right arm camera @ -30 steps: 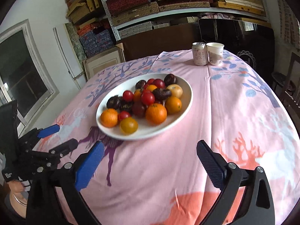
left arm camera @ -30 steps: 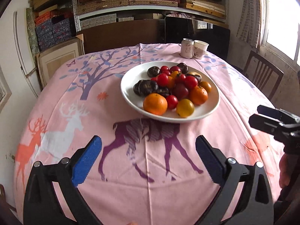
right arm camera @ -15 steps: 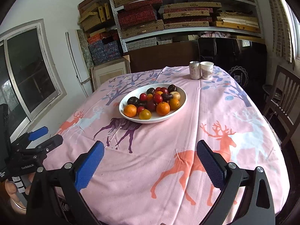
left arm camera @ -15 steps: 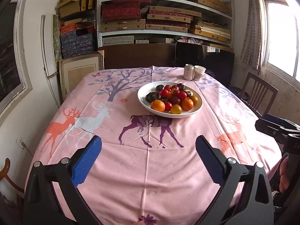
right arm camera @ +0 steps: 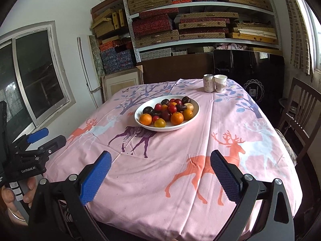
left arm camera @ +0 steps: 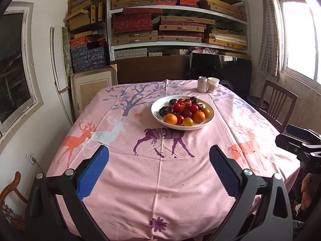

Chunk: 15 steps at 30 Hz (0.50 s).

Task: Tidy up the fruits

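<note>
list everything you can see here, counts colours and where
plate: 1, white, mid-table, holding the fruit
oranges: 2 larger plus smaller orange ones, near side of plate
red fruits: several, plate middle
dark fruits: several, left and far side
can: 1, pale, far edge
paper cup: 1, white, right of can
tablecloth: 1, pink, deer print
chair: 1, dark wood, right
left gripper: blue pads, open
right gripper: blue pads, open

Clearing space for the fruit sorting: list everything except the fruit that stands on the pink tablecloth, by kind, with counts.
Large white round ceramic plate (holding the fruit): 1
Pale metal drink can: 1
White patterned paper cup: 1
Total: 3
</note>
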Tool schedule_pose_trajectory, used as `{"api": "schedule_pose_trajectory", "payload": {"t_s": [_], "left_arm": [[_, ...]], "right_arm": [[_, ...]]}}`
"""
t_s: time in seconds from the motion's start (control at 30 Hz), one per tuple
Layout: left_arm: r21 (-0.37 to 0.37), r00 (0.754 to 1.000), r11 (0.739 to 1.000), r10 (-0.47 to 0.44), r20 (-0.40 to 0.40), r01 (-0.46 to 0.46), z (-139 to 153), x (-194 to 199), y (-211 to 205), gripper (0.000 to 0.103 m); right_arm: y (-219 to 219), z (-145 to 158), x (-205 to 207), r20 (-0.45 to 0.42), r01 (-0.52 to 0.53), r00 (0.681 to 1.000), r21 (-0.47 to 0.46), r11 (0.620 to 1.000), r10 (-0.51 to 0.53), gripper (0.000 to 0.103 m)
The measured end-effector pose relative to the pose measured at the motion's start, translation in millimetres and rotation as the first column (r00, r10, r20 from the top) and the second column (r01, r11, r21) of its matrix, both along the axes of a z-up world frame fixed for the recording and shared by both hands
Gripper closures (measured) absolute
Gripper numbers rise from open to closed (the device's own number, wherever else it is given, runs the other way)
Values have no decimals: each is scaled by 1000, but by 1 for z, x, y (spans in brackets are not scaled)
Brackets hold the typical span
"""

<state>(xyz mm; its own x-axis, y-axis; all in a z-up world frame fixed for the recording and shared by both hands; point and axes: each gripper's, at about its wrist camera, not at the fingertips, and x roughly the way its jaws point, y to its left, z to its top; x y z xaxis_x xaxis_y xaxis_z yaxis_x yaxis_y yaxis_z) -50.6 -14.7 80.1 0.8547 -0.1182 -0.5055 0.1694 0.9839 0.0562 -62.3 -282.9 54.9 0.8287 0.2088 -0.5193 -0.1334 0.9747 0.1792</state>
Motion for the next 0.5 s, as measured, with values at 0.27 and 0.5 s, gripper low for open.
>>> {"api": "schedule_pose_trajectory", "payload": {"t_s": [0.27, 0.5], "left_arm": [[28, 1000, 999, 26, 14, -27, -1, -1, -5, 5], [24, 1000, 999, 27, -8, -27, -5, 6, -4, 5]], "right_arm": [[0, -2, -3, 3, -9, 1000, 1, 1000, 9, 4], [-3, -5, -3, -3, 1, 1000, 4, 1000, -1, 4]]}}
